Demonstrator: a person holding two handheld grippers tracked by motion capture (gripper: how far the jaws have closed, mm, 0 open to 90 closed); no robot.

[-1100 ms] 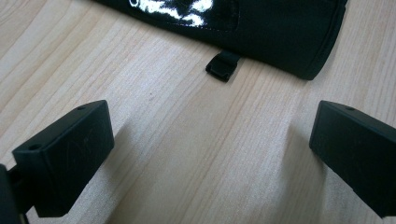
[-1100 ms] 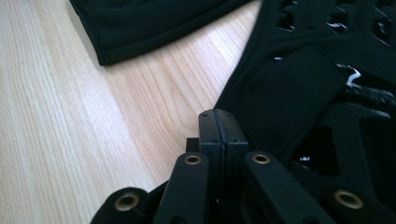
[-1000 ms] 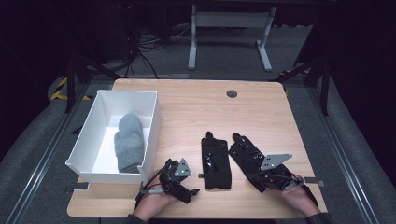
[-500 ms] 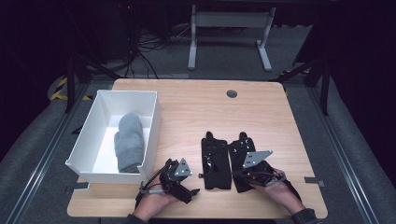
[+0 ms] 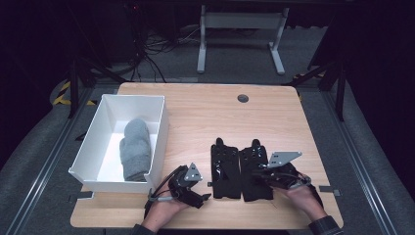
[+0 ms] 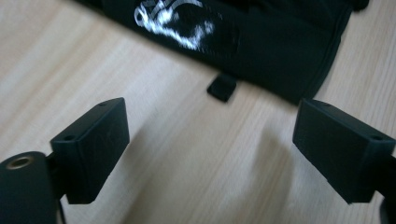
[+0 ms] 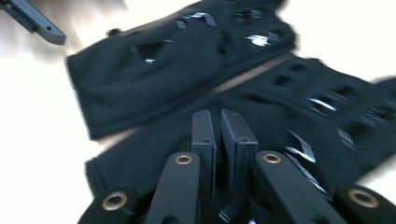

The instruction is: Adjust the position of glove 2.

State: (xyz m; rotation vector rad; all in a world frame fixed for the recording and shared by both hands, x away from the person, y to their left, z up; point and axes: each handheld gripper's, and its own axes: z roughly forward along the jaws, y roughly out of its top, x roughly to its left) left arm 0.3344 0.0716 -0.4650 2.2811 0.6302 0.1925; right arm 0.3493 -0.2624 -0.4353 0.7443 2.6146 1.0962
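Black gloves, two of them, lie flat side by side at the near middle of the tabletop (image 5: 205,105): the left glove (image 5: 225,169) and the right glove (image 5: 254,171), edges just about touching. The right claw (image 5: 264,172) sits on top of the right glove, and in the right gripper view its jaws are nearly together with only a thin slit between them; they've just been easing open a touch, and I can't tell if any fabric is pinched. The left claw (image 5: 200,197) hovers low just left of the left glove, jaws wide apart over bare wood, having just been closing a bit, nothing between them. A small black tab (image 6: 222,87) pokes out from the glove's hem right ahead of it. Off to the left stands a white bin (image 5: 93,147) holding a grey mitten (image 5: 135,147), well clear of both claws.
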